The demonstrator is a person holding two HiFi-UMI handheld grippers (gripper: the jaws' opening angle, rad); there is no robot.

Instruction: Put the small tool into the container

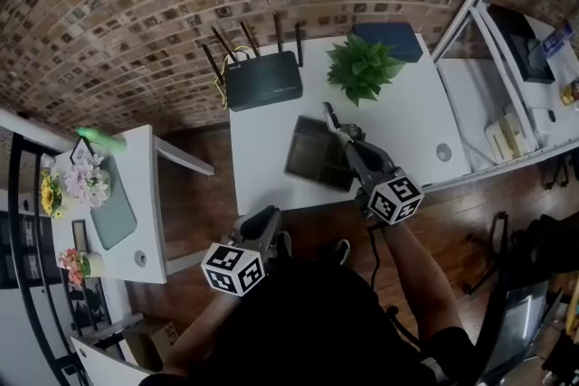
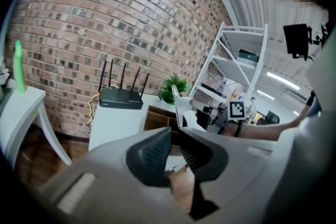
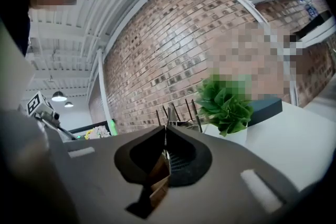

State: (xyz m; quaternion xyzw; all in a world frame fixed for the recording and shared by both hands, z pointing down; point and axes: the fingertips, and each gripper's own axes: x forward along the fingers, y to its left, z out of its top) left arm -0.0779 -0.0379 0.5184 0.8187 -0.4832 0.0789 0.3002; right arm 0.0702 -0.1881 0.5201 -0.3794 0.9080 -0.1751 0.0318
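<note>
The small tool [image 1: 329, 115] is a thin pale metal piece that sticks out past the tips of my right gripper [image 1: 342, 133], which is shut on it. That gripper hangs over the dark, partitioned container [image 1: 318, 154] on the white table [image 1: 262, 158]. In the left gripper view the tool [image 2: 176, 102] stands upright above the brown container [image 2: 157, 119]. In the right gripper view my right gripper [image 3: 166, 128] has its pads together, and brown wood shows in the gap below them. My left gripper [image 1: 269, 217] hangs off the table's front edge. Seen close, the left gripper [image 2: 174, 134] is shut on nothing.
A black router [image 1: 262, 79], a potted green plant [image 1: 362, 66] and a dark blue box [image 1: 389, 39] stand at the back of the table. A small white side table [image 1: 136, 221] with flowers is at the left. White shelving [image 1: 507, 104] is at the right.
</note>
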